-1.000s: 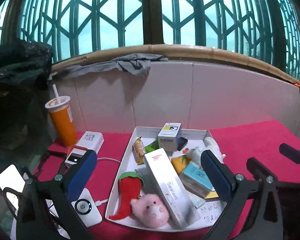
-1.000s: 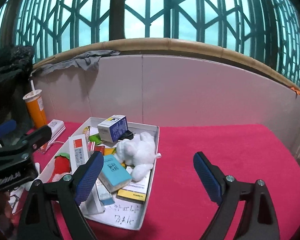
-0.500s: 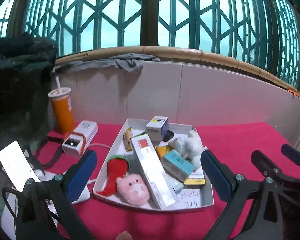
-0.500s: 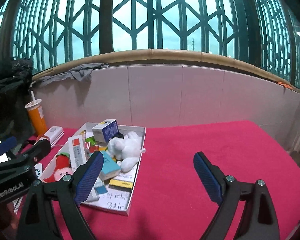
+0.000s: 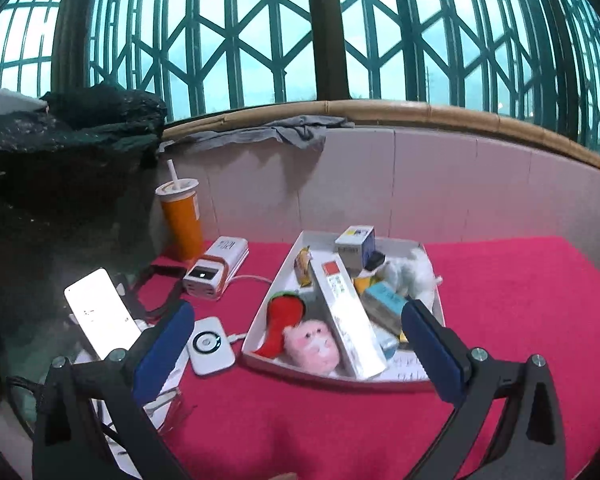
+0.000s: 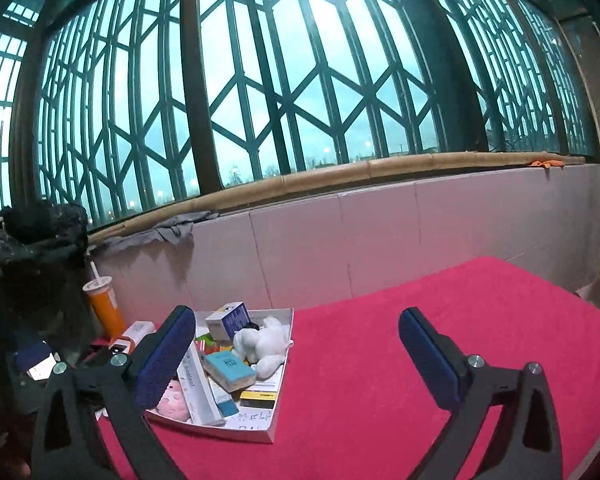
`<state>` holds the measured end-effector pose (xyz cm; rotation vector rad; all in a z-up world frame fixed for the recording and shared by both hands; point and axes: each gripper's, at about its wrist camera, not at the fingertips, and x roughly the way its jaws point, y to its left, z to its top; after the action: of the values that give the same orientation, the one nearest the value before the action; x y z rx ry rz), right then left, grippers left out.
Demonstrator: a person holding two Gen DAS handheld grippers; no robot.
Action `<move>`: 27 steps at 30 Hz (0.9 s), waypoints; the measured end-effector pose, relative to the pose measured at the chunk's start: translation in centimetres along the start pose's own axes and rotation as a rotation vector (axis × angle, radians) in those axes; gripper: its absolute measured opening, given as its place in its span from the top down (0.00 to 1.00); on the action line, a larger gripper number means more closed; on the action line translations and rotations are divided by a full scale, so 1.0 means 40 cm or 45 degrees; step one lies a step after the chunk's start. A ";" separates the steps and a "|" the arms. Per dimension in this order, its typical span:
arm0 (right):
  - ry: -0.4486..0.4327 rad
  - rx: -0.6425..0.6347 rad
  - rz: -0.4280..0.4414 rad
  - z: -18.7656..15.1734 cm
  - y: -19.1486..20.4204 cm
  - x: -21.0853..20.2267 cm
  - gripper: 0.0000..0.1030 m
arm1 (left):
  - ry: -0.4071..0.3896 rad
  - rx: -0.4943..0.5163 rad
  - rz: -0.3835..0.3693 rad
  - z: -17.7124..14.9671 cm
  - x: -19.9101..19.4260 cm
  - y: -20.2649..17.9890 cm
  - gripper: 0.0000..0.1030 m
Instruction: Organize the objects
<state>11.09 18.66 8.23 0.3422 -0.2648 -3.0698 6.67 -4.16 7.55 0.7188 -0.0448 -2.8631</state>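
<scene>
red cloth (image 5: 500,280), white tray (image 5: 296,364), orange cup (image 5: 182,226)

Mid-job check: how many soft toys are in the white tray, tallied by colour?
Red chilli plush: 1
Pink plush: 1
White plush: 1
Total: 3

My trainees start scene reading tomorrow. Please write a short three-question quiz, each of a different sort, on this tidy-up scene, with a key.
1. True or false: the pink plush lies inside the white tray.
2. Which stands left of the tray in the left wrist view? A) orange cup B) white plush C) teal box
3. Fill in: the tray sits on a ___ cloth.

Key: 1 true; 2 A; 3 red.
</scene>
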 end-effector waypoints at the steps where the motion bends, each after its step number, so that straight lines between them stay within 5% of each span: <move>1: -0.010 0.005 0.000 -0.002 -0.004 -0.012 0.00 | 0.012 -0.005 -0.010 -0.006 -0.006 0.000 0.00; 7: 0.006 0.015 -0.053 -0.032 -0.015 -0.045 0.00 | 0.072 -0.056 -0.166 -0.027 -0.028 -0.011 0.00; 27: 0.027 0.004 -0.111 -0.046 -0.024 -0.052 0.00 | 0.089 -0.085 -0.104 -0.035 -0.017 0.002 0.00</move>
<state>13.52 19.44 6.74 0.3969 -0.2604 -3.1494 7.95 -4.08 6.63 0.8246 0.0915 -2.8984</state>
